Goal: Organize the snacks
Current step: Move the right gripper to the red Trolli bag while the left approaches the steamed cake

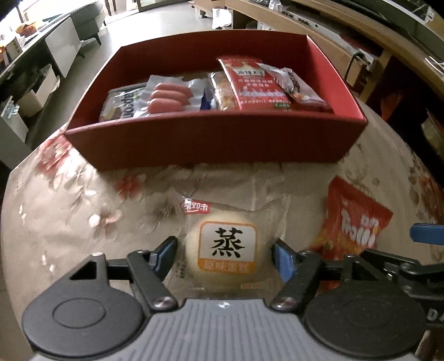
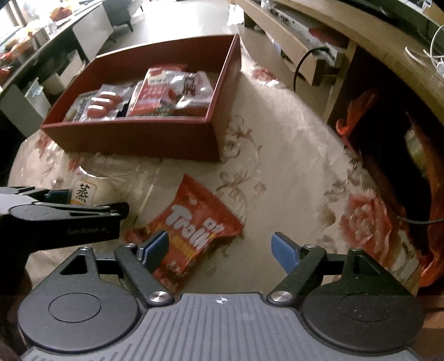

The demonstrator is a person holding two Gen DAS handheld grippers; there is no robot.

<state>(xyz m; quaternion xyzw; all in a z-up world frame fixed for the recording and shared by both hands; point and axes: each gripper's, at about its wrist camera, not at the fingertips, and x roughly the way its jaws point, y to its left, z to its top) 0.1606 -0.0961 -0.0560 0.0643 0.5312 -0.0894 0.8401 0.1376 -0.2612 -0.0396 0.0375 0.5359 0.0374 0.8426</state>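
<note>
Low centre of the left wrist view: left gripper has its blue pads on either side of the steamed cake pack, jaws drawn in to the wrapper. Looks clamped on it, though the contact is hard to confirm; whether the pack is off the cloth, cannot tell. Step in hand, as I judge it: grasping the cake to move it into the red box, mid-frame above. Next move calls for a lift high enough to clear the box's near wall, then a drop into the free space behind the packs; soft cake, so a light squeeze.

Right gripper is wide open, holding nothing, hovering over the orange Trolli bag lying flat at lower centre of the right wrist view; its left pad sits above the bag's edge. That bag is likely next.

Box already holds a sausage pack, a red sachet and other packets.

Surface: round table with floral cloth. Room: sofa upper left, wooden shelving upper right, tiled floor beyond.
</note>
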